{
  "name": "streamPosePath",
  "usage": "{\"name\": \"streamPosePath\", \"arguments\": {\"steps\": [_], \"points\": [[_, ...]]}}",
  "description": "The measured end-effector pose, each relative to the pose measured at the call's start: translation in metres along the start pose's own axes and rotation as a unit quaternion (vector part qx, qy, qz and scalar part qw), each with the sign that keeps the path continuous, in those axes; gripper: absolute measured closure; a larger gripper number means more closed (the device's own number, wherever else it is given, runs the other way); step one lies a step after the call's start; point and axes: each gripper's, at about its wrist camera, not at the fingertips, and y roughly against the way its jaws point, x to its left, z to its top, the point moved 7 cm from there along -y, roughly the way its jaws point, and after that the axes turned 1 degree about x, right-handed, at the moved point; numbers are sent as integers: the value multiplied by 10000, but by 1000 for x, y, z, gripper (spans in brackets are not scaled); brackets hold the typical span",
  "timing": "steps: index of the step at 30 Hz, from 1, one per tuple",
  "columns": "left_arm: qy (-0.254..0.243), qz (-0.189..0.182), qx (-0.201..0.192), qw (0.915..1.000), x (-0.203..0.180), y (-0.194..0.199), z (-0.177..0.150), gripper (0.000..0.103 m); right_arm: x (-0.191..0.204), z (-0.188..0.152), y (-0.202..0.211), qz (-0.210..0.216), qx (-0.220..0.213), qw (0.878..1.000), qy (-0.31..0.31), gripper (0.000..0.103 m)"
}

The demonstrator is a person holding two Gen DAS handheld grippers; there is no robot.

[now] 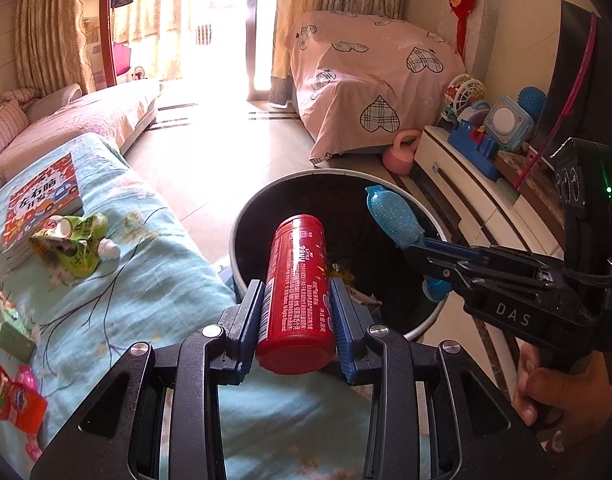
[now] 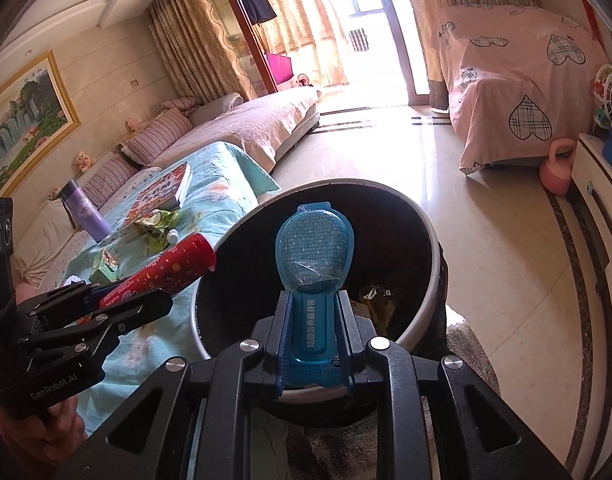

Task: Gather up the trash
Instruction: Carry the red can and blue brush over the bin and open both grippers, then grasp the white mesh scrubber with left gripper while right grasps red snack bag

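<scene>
My left gripper [image 1: 295, 284] is shut on a red cylindrical can [image 1: 297, 280] and holds it over the near rim of a round black bin [image 1: 241, 220]. My right gripper [image 2: 312, 300] is shut on a blue plastic package [image 2: 314, 248] and holds it over the bin [image 2: 426, 240]. The right gripper with the blue package [image 1: 392, 216] shows in the left wrist view. The left gripper with the red can [image 2: 173, 268] shows in the right wrist view. A yellow wrapper [image 2: 376, 296] lies inside the bin.
A table with a light-blue cloth [image 1: 153, 264] carries a book [image 1: 41, 200], a green crumpled pouch [image 1: 71, 240], a green carton [image 1: 7, 328], a red packet [image 1: 13, 400] and a purple bottle [image 2: 85, 212]. A white cabinet [image 1: 466, 184] with toys stands on the right.
</scene>
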Motion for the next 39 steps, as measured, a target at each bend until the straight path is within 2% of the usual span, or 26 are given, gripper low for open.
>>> {"name": "streamPosePath", "arguments": {"steps": [14, 16, 17, 19, 20, 22, 26, 31, 39], "points": [[-12, -85, 247, 9997, -4, -29, 14, 71, -16, 13, -20, -185, 172, 9997, 54, 82], [77, -98, 333, 9994, -3, -33, 15, 65, -17, 14, -21, -254, 199, 9995, 67, 78], [130, -115, 357, 9992, -2, -33, 15, 56, -19, 15, -21, -279, 207, 9994, 65, 78], [175, -142, 232, 9995, 0, -25, 13, 48, -19, 15, -18, -230, 200, 9995, 4, 77], [183, -133, 174, 9996, 1, -20, 12, 45, -20, 14, -16, -205, 171, 9996, -24, 74], [231, -123, 100, 9996, 6, -10, 6, 43, -19, 14, -10, -176, 87, 9998, -66, 60], [468, -123, 56, 9988, 23, 9, -16, 38, -12, 11, 0, -66, -32, 9999, -151, 55], [922, 4, 92, 9957, 56, 33, -55, 37, 16, 4, 11, 202, -141, 9996, -129, 20], [1591, 454, -29, 9862, 118, 81, -106, 37, 84, -22, 11, 735, 10, 9973, 82, 13]]}}
